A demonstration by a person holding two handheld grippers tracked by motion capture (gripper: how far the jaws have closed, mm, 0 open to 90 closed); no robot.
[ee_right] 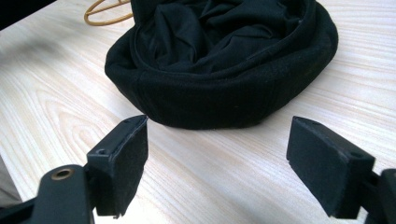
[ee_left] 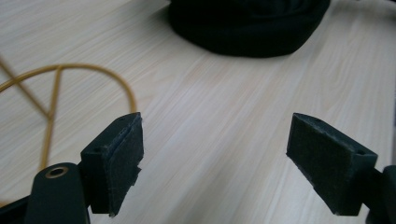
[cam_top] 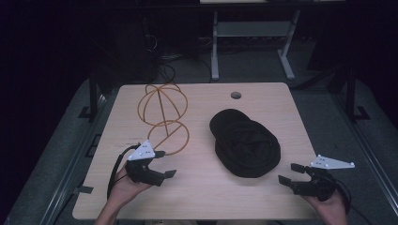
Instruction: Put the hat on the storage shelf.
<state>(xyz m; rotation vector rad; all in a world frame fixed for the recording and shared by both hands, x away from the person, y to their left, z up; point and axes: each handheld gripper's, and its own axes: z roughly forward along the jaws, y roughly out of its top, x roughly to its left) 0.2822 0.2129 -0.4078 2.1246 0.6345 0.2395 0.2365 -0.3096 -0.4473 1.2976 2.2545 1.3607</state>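
From the high view: black hat lying on the wooden table right of centre, gold wire stand to its left, left gripper and right gripper low at either side, both gaping and empty. Through the left gripper view: jaws wide apart over bare wood, hat ahead, well apart. Through the right gripper view: jaws spread, nothing between, hat just beyond.

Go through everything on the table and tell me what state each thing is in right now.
Black hat: lying upside down, hollow facing up, untouched.
Wire stand: upright on the table, nothing on it.
Left gripper: open, nothing between its jaws, beside the wire stand's base.
Right gripper: open, nothing between its jaws, facing the hat.
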